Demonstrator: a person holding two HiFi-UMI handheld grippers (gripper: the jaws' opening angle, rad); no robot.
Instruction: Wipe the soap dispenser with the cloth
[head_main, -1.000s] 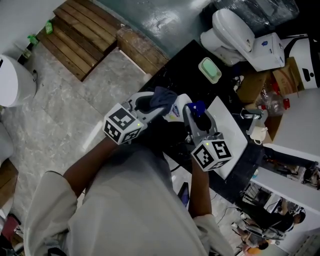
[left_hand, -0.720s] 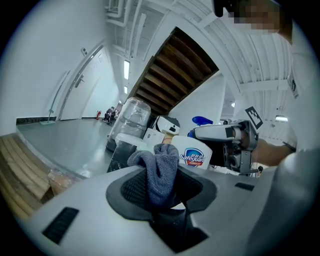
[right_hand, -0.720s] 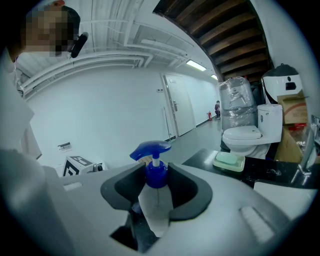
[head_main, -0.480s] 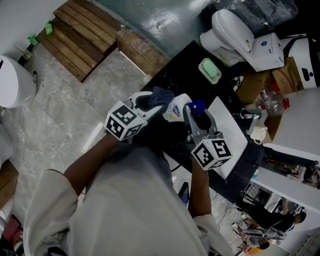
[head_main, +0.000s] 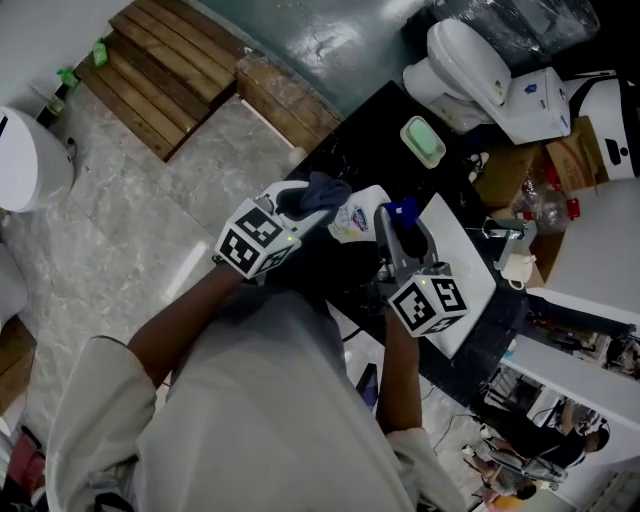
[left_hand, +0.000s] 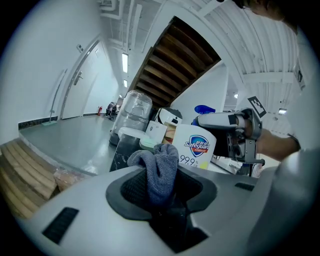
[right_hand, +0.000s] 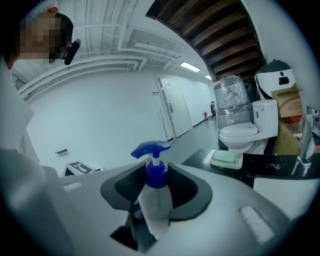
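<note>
The soap dispenser (head_main: 352, 217), a white bottle with a blue pump (head_main: 399, 212), is held above the black counter. My right gripper (head_main: 398, 234) is shut on it; in the right gripper view the pads clamp the bottle (right_hand: 156, 210) just under its blue collar. My left gripper (head_main: 314, 203) is shut on a grey-blue cloth (head_main: 324, 188), which sits against the bottle's left side. In the left gripper view the cloth (left_hand: 160, 167) bunches up between the jaws, with the labelled bottle (left_hand: 195, 146) right behind it.
A green soap dish (head_main: 421, 140) lies on the black counter (head_main: 370, 130), and a white toilet (head_main: 465, 60) stands beyond it. A white board (head_main: 458, 265) and a faucet (head_main: 505, 230) are to the right. Wooden steps (head_main: 170, 70) lie at upper left.
My left gripper with the cloth has sunk a little along the bottle's side. The right gripper and the bottle have stayed put.
</note>
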